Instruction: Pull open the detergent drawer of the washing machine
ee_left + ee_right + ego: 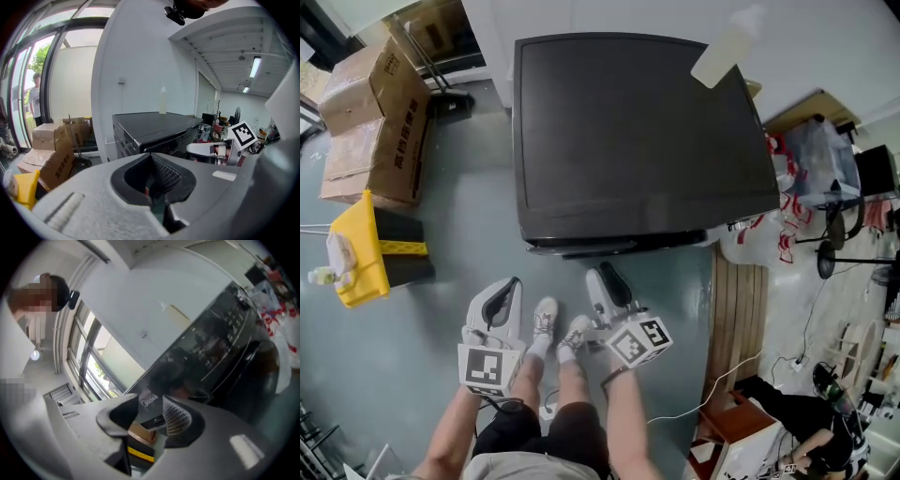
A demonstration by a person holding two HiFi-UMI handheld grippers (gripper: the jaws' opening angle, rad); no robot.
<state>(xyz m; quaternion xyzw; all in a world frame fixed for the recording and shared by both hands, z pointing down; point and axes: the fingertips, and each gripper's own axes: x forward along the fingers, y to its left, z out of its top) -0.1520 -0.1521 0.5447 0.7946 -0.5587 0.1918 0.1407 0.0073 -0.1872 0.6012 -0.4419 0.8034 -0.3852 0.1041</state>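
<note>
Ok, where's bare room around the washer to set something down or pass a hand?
Free: the top of the washing machine, bare but for a bottle at its far right corner; the floor strip between the machine and the cardboard boxes. Crowded: right of the machine, with plastic bags and wooden slats.

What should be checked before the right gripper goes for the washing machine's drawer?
1. Right gripper jaws apart, nothing between them: ok.
2. Left gripper jaws together, empty, low and off to the side: ok.
3. Right gripper at the front of the washing machine: not ok, it hangs apart from it.
4. Drawer picked out on the front panel: cannot tell, no handle can be made out.
5. Bottle upright on the machine's top, away from the front edge: ok.
</note>
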